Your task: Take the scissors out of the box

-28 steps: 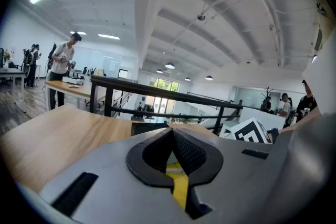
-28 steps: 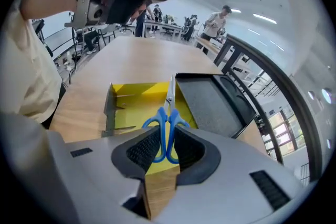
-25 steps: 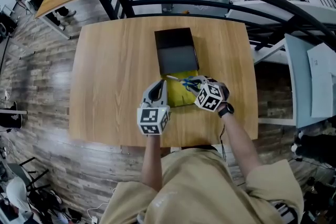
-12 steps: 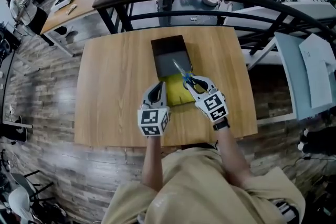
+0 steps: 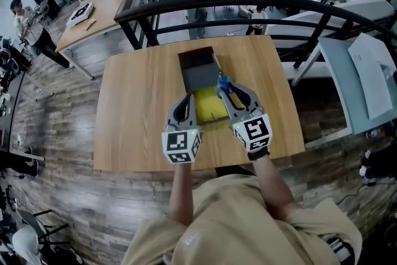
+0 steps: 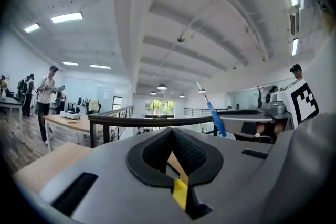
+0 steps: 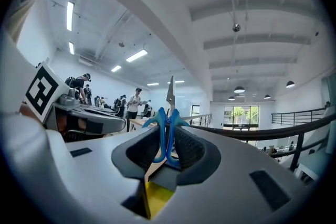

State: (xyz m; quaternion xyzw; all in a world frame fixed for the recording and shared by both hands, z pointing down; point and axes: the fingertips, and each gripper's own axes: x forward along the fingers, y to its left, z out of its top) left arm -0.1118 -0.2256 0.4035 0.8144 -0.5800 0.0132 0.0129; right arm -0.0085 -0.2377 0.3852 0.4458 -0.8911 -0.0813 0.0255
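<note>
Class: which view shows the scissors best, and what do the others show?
Right gripper view: the scissors stand centred, handles clamped in the right claw. Head view shows them small; left gripper view, distant and side-on.

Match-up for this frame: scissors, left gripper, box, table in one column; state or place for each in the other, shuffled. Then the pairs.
Things:
1 scissors
2 left gripper
3 box
4 table

States:
a open on the table, yellow inside
b bare wood, carries the box
c clamped by the blue handles in the right gripper, blades pointing away
d nothing between its jaws

Pairs: 1-c, 2-d, 3-a, 4-b
</note>
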